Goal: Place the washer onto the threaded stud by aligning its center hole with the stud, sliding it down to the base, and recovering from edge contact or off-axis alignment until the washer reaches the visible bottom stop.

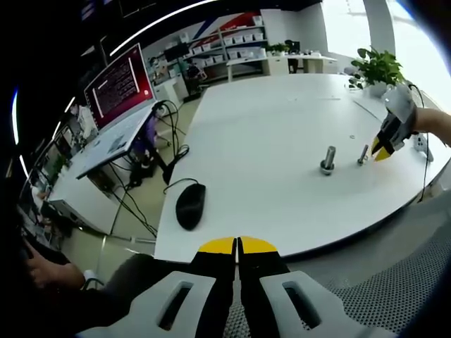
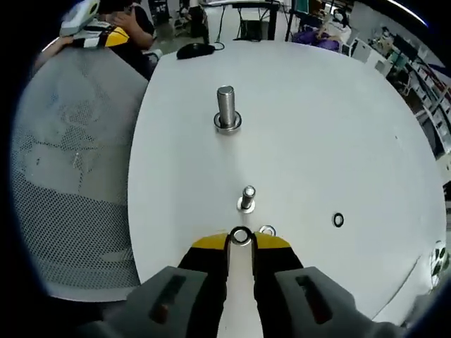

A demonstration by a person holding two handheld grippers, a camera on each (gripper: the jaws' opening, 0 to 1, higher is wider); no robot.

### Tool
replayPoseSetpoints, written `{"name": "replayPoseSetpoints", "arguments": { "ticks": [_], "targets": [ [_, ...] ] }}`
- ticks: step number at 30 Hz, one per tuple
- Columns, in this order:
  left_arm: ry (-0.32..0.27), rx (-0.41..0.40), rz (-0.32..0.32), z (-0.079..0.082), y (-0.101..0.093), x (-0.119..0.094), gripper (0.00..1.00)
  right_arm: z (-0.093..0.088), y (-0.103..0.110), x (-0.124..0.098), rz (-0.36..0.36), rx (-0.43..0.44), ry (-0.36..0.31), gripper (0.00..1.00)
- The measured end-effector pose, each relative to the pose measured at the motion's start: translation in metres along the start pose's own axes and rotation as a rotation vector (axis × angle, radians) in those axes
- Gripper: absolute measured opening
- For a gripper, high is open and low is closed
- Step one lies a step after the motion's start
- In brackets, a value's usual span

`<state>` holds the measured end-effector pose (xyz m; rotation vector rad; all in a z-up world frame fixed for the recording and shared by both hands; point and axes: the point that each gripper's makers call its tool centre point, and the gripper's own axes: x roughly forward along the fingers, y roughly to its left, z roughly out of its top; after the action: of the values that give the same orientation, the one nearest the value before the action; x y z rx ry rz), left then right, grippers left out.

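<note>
Steel washer point(image 2: 241, 236) clamped at right gripper point(image 2: 240, 241) fingertips, just short of small threaded stud point(image 2: 247, 198) | step: carry toward stud | left gripper point(image 1: 237, 246) fingers together, idle off white worktop point(image 1: 282, 134) | next: centre hole over stud tip, lower.

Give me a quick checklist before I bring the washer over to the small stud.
1. Washer held at the right gripper tips: ok.
2. Small stud upright on the white table: ok.
3. Washer hole lined up over the stud: not ok, the washer sits short of it.
4. Path to the stud free: ok; a second washer lies beside the tips.
5. Left gripper out of the way: ok, shut at the table edge.
6. Washer level: cannot tell.
</note>
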<state>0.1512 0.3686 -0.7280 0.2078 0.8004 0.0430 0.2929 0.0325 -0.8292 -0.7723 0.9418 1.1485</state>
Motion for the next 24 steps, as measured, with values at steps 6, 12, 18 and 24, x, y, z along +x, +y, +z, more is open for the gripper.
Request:
{"name": "replayPoseSetpoints", "arguments": {
  "ticks": [6,12,18,24],
  "targets": [
    [0.001,0.000,0.001,0.000,0.001,0.000,0.00,0.018,0.001,-0.016,-0.012,-0.026,-0.028,0.14],
    [0.000,-0.001,0.001,0.000,0.001,0.000,0.00,0.031,-0.007,-0.021,-0.024,-0.051,-0.046,0.14],
    [0.000,-0.001,0.002,0.000,0.001,0.000,0.00,0.038,-0.006,-0.018,-0.014,-0.075,-0.041,0.14],
    [-0.002,-0.002,0.001,0.000,0.001,0.000,0.00,0.037,0.000,-0.013,0.002,-0.095,-0.013,0.14]
  ]
}}
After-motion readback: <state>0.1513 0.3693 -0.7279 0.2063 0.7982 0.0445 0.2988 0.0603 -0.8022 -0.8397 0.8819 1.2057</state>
